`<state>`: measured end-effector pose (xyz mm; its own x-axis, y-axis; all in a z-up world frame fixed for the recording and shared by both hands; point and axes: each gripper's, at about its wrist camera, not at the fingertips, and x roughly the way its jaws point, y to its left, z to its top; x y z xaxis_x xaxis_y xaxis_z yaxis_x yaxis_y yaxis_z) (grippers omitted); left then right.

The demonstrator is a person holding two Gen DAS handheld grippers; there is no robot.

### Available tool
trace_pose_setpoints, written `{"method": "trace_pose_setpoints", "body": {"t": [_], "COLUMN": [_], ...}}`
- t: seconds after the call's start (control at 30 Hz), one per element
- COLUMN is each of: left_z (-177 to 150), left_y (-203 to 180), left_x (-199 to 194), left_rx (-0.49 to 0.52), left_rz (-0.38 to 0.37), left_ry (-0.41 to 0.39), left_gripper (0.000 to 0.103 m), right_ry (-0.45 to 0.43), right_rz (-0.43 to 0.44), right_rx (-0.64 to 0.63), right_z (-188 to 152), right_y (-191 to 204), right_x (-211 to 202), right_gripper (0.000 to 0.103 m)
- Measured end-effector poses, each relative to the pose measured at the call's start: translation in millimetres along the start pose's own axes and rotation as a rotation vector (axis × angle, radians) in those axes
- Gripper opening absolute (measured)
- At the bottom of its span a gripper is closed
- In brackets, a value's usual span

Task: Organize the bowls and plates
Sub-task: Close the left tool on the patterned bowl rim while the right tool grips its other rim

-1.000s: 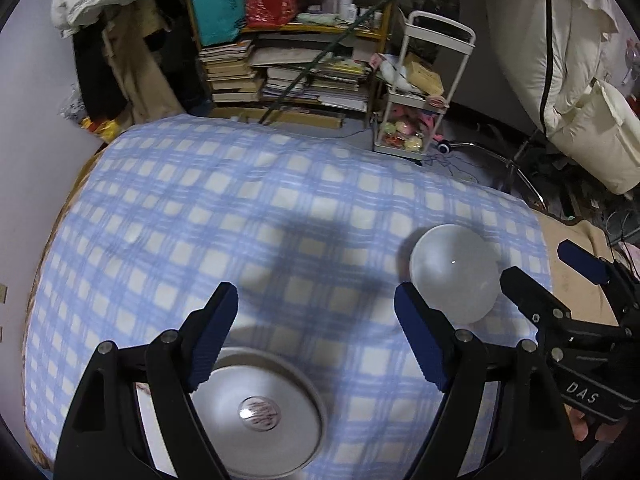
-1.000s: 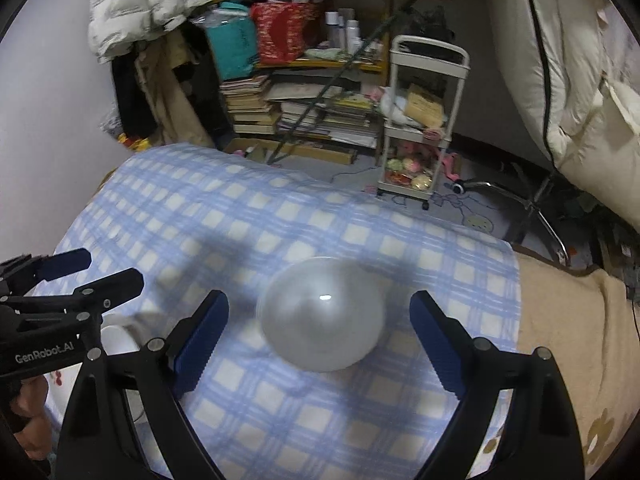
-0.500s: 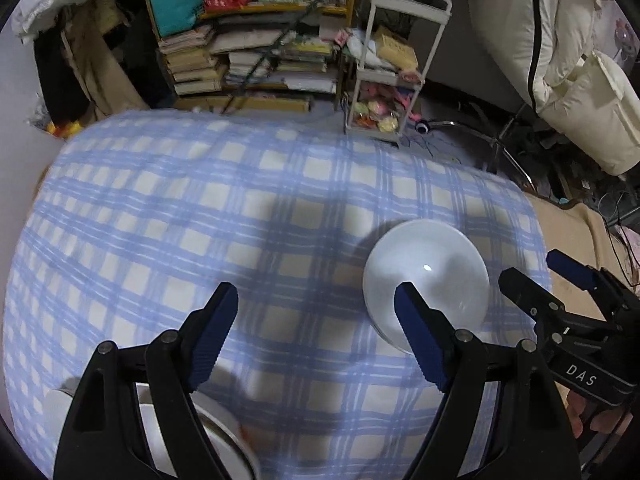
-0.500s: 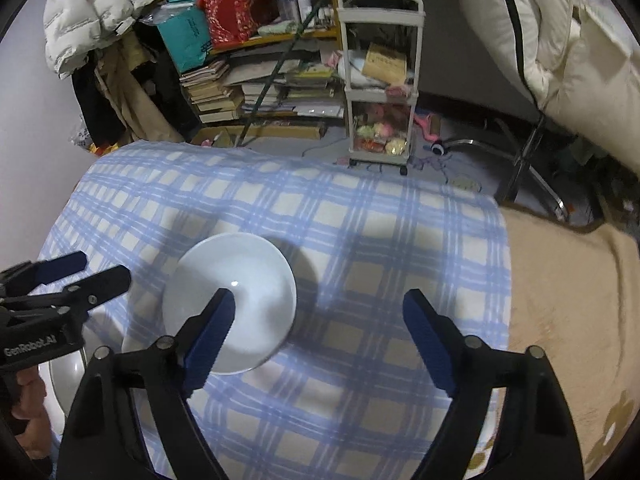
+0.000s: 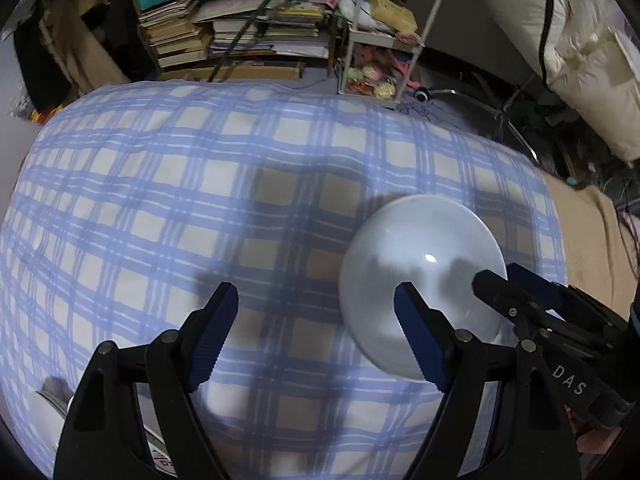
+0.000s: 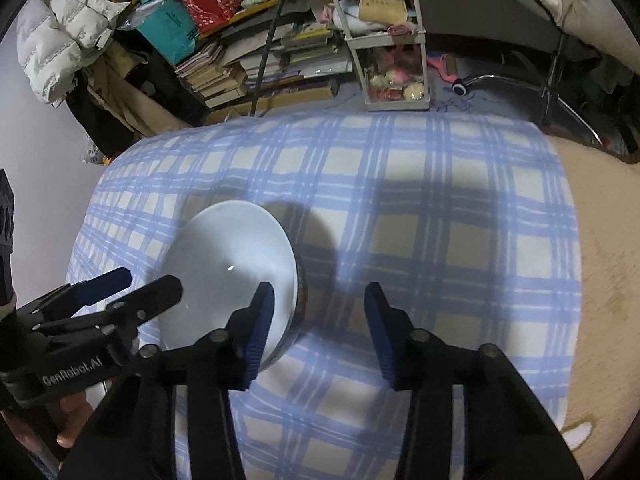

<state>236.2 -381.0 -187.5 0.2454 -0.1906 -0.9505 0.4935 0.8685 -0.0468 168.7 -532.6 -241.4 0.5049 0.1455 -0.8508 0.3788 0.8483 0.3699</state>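
Left tool (image 5: 316,336): jaws set wide apart, gripping nothing, hovering above the blue plaid bed cover (image 5: 200,184); its right blue pad overlaps the near-left rim of the white bowl (image 5: 420,284) in the left wrist view, though contact cannot be confirmed. Right tool (image 6: 320,332): jaws apart, nothing clamped; its left pad sits over the bowl's (image 6: 232,276) right rim in the right wrist view, while the other pad is above bare cover to the right of the bowl. The bowl rests upright on the bed cover, with the two tools closing on it from opposite sides; a dark band shows low on its outer wall. Well left of the bowl, at the near corner of the cover, part of a white plate (image 5: 46,416) is visible behind the left tool's frame. A tan blanket (image 6: 600,280) lies right of the bowl, beyond the cover's edge. Beyond the bowl, past the bed's far edge, stand a white wire cart (image 6: 384,40) and stacked books (image 5: 192,40) on the floor.
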Motion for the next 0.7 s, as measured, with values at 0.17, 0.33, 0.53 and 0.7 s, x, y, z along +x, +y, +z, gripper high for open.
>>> {"method": "trace_pose_setpoints", "body": {"t": [0.17, 0.33, 0.53, 0.7], "left_z": [-2, -2, -5, -10], "left_y": [-11, -9, -13, -2], "left_x": [9, 15, 4, -6], "left_rx": [0.018, -0.046, -0.007, -0.002], "left_rz": [0.001, -0.074, -0.064, -0.064], "left_ry": [0.002, 0.047, 0.035, 0.038], "left_gripper": [0.031, 0.012, 0.012, 0.012], "right_ry": [0.041, 0.076, 0.078, 0.07], "right_rz": [0.028, 0.086, 0.009, 0.0], "right_rx": [0.014, 0.077, 0.032, -0.007], "right_z": [-1, -3, -12, -14], "right_y": [1, 0, 14, 28], "right_x": [10, 17, 11, 3], "right_gripper": [0.027, 0.018, 0.016, 0.016]}}
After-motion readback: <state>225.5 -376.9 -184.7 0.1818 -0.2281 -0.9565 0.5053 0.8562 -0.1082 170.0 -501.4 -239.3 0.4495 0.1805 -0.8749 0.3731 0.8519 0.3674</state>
